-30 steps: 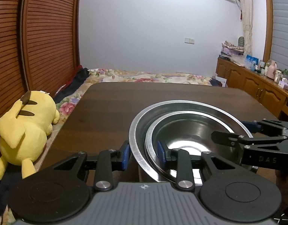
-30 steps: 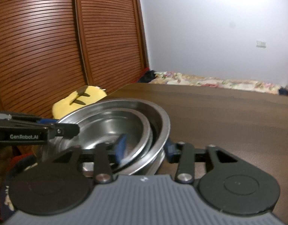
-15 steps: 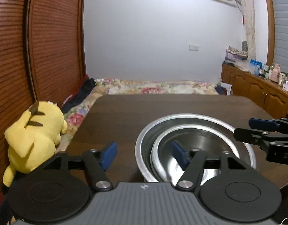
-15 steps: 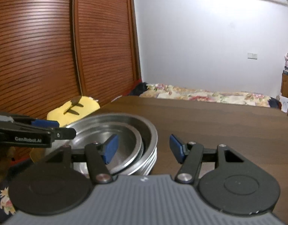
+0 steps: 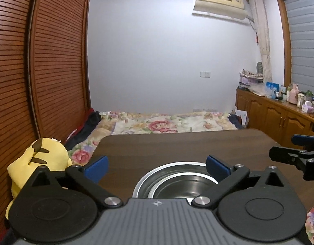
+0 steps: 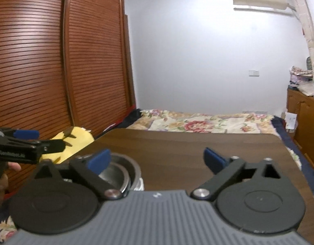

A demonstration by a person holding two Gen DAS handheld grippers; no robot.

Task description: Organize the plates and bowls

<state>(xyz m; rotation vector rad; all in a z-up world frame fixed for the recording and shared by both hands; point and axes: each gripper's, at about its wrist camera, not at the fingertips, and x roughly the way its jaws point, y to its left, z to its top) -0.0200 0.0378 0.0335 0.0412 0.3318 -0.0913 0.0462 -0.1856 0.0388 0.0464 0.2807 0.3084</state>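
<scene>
Two round stainless-steel bowls (image 5: pixel 177 181), the smaller nested inside the larger, sit on the dark brown wooden table (image 5: pixel 177 145) close under both tools, at the table's near edge. From the left wrist camera, the left gripper (image 5: pixel 156 166) hangs above the bowls with its blue-padded fingertips (image 5: pixel 95 167) spread as wide as they go; its jaws have just been opening, and nothing is between them: the nested bowls lie below and mostly toward the right-hand finger, untouched. Off to that gripper's right, the black fingers of the right gripper (image 5: pixel 289 151) reach in from the frame's edge, above the table and apart from the bowls.

From the right wrist camera, the right gripper (image 6: pixel 157 159) is likewise fully spread, jaws just opened, holding nothing; only bare tabletop shows between its pads. The bowls sit under its left finger, partly hidden behind it. Further left, the left gripper's black arm juts in, with a hand (image 6: pixel 1 179) at the edge behind it.

Left of both tools, beyond the table's side, lies a yellow plush toy with black-tipped ears (image 5: pixel 42 157). Ahead of the fingers, past the table's far edge, is a bed with a floral cover (image 5: pixel 167 123).
</scene>
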